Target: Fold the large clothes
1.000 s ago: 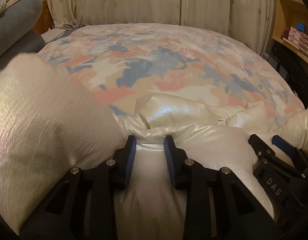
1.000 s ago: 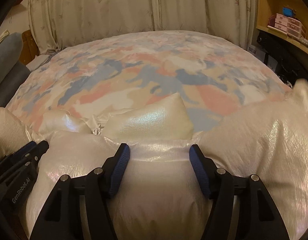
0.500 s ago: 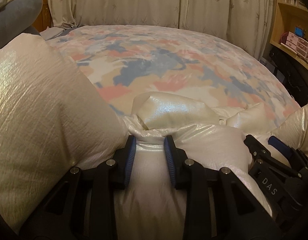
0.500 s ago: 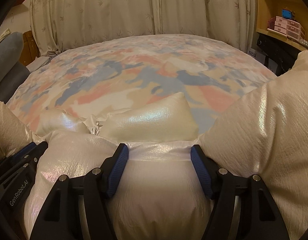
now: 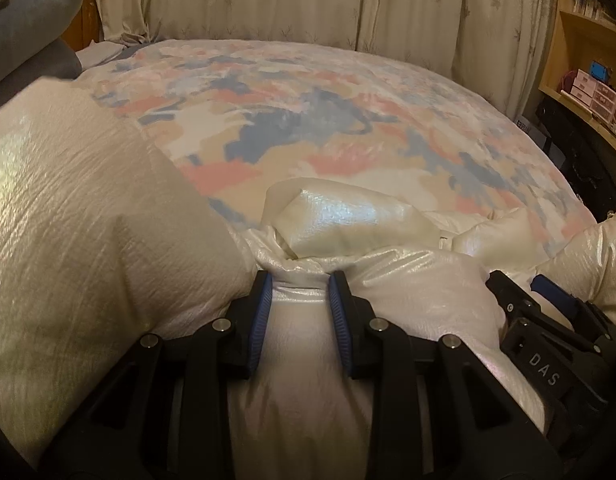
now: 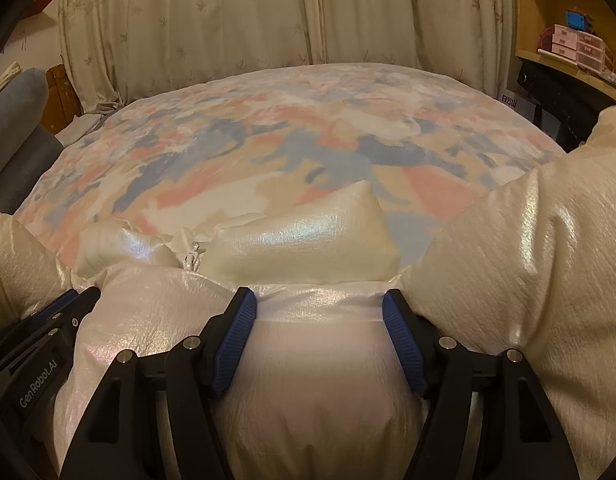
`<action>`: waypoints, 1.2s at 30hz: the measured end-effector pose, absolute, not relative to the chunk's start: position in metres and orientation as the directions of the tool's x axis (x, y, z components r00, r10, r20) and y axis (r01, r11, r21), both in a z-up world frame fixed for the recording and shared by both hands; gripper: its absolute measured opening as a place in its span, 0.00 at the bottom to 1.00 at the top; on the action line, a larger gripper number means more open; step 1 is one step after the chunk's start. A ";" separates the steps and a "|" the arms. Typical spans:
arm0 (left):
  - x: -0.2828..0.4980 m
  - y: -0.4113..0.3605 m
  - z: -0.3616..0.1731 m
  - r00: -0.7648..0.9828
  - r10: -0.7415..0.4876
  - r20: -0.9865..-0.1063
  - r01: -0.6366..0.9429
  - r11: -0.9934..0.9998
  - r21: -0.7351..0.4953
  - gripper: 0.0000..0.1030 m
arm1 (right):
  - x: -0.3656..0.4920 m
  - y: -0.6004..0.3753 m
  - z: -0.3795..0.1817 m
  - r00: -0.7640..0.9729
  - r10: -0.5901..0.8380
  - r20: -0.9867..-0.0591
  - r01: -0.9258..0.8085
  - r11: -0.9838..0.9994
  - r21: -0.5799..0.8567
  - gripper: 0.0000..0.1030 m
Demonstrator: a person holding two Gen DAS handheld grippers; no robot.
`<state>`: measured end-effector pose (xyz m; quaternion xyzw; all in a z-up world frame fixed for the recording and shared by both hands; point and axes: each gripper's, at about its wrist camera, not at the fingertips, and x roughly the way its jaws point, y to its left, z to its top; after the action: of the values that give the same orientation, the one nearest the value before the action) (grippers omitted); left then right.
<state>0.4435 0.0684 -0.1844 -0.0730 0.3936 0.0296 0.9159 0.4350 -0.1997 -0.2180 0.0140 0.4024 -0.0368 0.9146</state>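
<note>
A shiny cream puffer jacket (image 5: 88, 208) (image 6: 528, 248) lies on the bed, collar end facing away from me. My left gripper (image 5: 300, 280) is shut on a pinch of the jacket near the collar's left side. My right gripper (image 6: 320, 300) holds a wider bunch of the jacket between its pads near the collar's right side. The collar flap (image 6: 308, 244) and a zipper pull (image 6: 194, 258) show between them. A puffy sleeve rises at the left in the left wrist view and at the right in the right wrist view. Each gripper shows at the other view's edge.
The bed is covered with a quilt (image 5: 308, 120) (image 6: 288, 140) patterned in pink, blue and beige. Cream curtains (image 6: 268, 12) hang behind. Wooden shelves with boxes (image 6: 568, 40) stand at the right. A grey cushion (image 5: 28, 20) lies at the left.
Both grippers have lifted the jacket's shoulders; the sleeves have risen and bulk larger at the outer edges of both views. The grips have not changed.
</note>
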 end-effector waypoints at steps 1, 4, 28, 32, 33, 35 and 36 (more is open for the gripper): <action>0.444 0.070 -0.183 0.682 -0.009 -0.732 -0.109 0.988 -0.113 0.26 | 0.435 -0.200 -0.216 0.666 -0.047 -0.744 0.073 0.997 0.002 0.65; 0.451 0.076 -0.178 0.648 -0.041 -0.761 -0.079 0.990 -0.120 0.26 | 0.440 -0.212 -0.209 0.639 0.010 -0.769 0.046 0.998 0.051 0.65; 0.407 0.197 -0.099 0.573 0.017 -0.819 -0.197 0.973 -0.117 0.25 | 0.379 -0.355 -0.101 0.676 -0.087 -0.731 0.213 0.974 0.081 0.65; 0.372 0.194 -0.066 0.604 0.020 -0.796 -0.189 0.975 -0.119 0.39 | 0.343 -0.339 -0.069 0.689 -0.100 -0.718 0.200 0.978 0.056 0.65; 0.360 0.194 -0.057 0.612 0.016 -0.791 -0.189 0.974 -0.126 0.43 | 0.334 -0.334 -0.062 0.691 -0.094 -0.716 0.194 0.979 0.058 0.65; 0.336 0.193 -0.041 0.626 0.006 -0.780 -0.183 0.973 -0.140 0.48 | 0.310 -0.323 -0.047 0.697 -0.074 -0.713 0.178 0.981 0.072 0.65; 0.324 0.193 -0.033 0.633 0.000 -0.774 -0.178 0.973 -0.145 0.50 | 0.297 -0.316 -0.040 0.699 -0.066 -0.712 0.171 0.982 0.078 0.65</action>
<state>0.3238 0.1925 -0.0334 -0.1042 0.4256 0.0496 0.8975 0.2970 -0.3157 -0.0399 0.0690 0.3826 -0.0644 0.9191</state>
